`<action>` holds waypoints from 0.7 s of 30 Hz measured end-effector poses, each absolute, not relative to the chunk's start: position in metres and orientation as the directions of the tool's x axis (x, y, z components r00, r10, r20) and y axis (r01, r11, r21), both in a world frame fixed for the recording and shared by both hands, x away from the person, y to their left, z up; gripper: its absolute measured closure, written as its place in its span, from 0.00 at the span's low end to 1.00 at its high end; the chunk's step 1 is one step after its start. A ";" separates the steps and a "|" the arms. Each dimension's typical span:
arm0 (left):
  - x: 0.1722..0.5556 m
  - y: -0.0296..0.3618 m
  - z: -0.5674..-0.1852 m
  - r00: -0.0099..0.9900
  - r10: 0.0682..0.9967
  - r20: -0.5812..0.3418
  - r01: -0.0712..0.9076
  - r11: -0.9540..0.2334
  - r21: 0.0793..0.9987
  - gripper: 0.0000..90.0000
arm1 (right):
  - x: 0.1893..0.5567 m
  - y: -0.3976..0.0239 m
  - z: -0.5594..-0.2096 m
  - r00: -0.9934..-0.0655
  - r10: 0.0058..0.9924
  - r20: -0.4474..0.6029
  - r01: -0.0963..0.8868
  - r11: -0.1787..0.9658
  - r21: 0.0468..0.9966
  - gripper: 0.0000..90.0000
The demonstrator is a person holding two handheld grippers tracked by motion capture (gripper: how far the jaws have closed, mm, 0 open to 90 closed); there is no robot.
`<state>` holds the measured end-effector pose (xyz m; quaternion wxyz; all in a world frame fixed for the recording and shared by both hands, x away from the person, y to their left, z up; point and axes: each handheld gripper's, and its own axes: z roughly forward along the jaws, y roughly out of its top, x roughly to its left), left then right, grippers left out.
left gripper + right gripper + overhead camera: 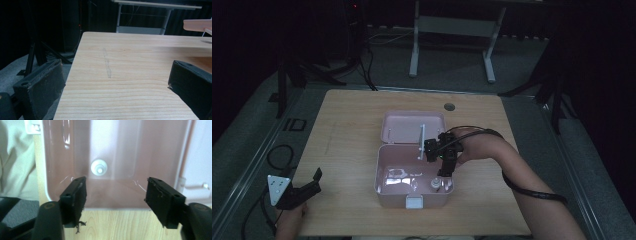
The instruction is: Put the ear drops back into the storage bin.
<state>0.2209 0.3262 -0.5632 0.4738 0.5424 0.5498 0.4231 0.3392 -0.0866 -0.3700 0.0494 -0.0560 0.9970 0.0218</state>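
bottle (99,167) in pink box (155,150) | below open right claw (116,195)

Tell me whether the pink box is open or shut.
Open. The pink box has its lid folded back flat on the table, and a small white piece sits inside.

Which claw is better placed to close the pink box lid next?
Right, probably. The right claw hangs open over the box, beside the raised lid. The left claw sits open at the table's near-left corner, well off the box.
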 end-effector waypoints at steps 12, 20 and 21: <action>0.221 0.326 -0.563 0.036 0.997 -0.062 0.196 0.053 0.979 0.01 | 0.347 -0.131 -0.361 -0.992 -0.044 -0.118 -0.056 0.993 0.104 0.15; 0.221 0.326 -0.563 0.034 0.997 -0.063 0.195 0.055 0.979 0.01 | 0.352 -0.162 -0.369 -0.990 0.039 -0.132 0.020 0.989 0.146 0.16; 0.221 0.326 -0.563 0.034 0.997 -0.064 0.195 0.057 0.979 0.01 | 0.353 -0.165 -0.373 -0.990 0.052 -0.132 0.031 0.988 0.154 0.16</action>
